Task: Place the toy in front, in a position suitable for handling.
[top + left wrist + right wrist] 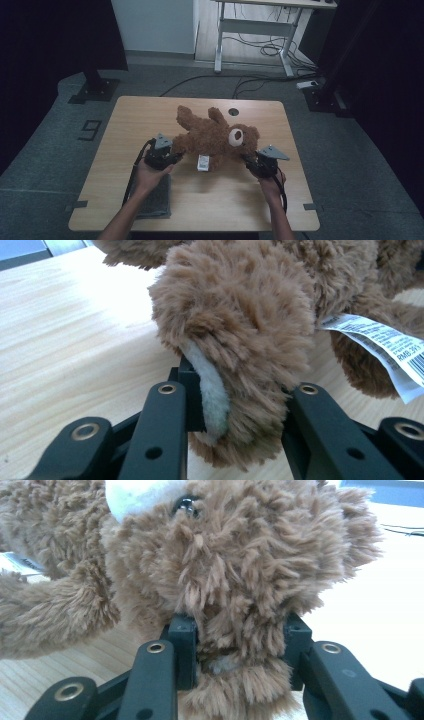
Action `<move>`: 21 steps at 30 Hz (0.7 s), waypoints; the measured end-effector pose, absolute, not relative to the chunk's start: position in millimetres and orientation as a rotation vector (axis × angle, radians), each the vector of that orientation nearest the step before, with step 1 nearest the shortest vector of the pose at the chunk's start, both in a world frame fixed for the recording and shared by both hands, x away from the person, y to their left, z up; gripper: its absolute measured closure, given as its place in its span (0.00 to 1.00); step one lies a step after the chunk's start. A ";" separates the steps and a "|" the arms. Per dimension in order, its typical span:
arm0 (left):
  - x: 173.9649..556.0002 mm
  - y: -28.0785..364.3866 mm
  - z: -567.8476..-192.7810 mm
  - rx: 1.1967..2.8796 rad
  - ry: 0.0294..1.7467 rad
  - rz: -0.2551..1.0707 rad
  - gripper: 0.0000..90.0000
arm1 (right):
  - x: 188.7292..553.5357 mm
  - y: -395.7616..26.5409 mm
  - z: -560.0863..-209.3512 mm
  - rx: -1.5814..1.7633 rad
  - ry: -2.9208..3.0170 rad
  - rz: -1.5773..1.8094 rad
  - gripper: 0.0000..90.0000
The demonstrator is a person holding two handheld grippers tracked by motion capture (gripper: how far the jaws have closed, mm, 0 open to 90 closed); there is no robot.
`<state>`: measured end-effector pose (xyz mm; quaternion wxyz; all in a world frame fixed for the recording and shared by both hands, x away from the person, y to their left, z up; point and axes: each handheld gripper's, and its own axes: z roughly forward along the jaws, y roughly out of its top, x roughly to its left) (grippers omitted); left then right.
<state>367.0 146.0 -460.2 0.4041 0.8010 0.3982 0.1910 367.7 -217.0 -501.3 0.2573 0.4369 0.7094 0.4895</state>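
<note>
Left gripper (235, 405) clamping teddy bear (240, 325) foot, label (387, 347) print perhaps a price

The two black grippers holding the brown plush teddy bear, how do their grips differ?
The left gripper clamps a foot with a pale sole on the brown plush teddy bear; the right gripper clamps an ear beside the face. Both are shut on fur.

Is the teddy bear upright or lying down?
Lying down: the teddy bear sprawls across the table, legs far-left, head right, muzzle facing up.
</note>
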 end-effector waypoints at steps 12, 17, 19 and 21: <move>355.3 142.8 -478.8 2.051 1.032 0.428 0.78 | 367.9 -219.1 -509.0 1.187 1.992 1.280 0.68; 356.8 141.5 -492.6 2.085 1.053 0.410 0.77 | 365.1 -218.6 -519.5 1.204 2.031 1.243 0.68; 360.0 143.1 -496.5 2.080 1.063 0.388 0.77 | 364.5 -218.6 -521.1 1.204 2.033 1.237 0.67; 362.0 143.7 -498.2 2.083 1.067 0.372 0.74 | 364.6 -220.5 -523.5 1.208 2.036 1.241 0.67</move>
